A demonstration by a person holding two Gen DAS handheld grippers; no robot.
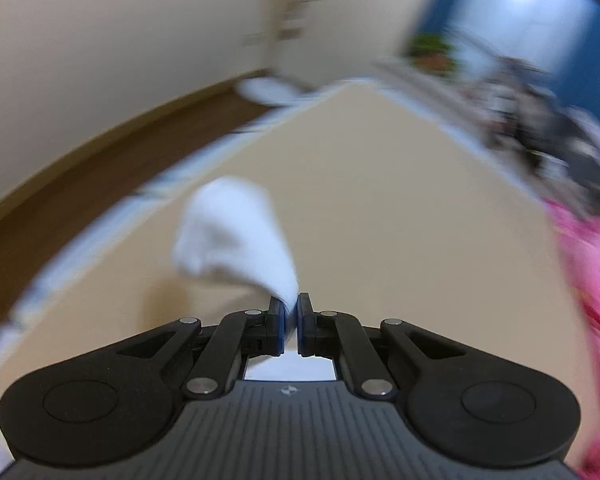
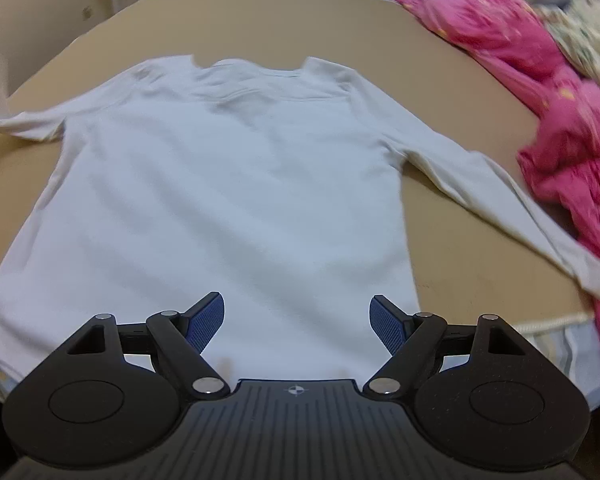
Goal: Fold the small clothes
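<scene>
A white long-sleeved shirt [image 2: 228, 184] lies spread flat on the tan table [image 2: 452, 240], collar far, hem near me. Its right sleeve [image 2: 500, 196] stretches toward a pink garment. My right gripper [image 2: 296, 320] is open, hovering just above the shirt's hem near the middle. My left gripper [image 1: 292, 308] is shut on a piece of white cloth [image 1: 236, 236], which appears to be the shirt's left sleeve end, lifted above the table [image 1: 380, 200]. The left wrist view is blurred.
A pile of pink clothes [image 2: 540, 92] lies at the table's right side, also in the left wrist view [image 1: 596, 280]. A patterned cloth [image 2: 588, 28] lies beyond it. Brown floor [image 1: 100, 168] and a cream wall lie left of the table.
</scene>
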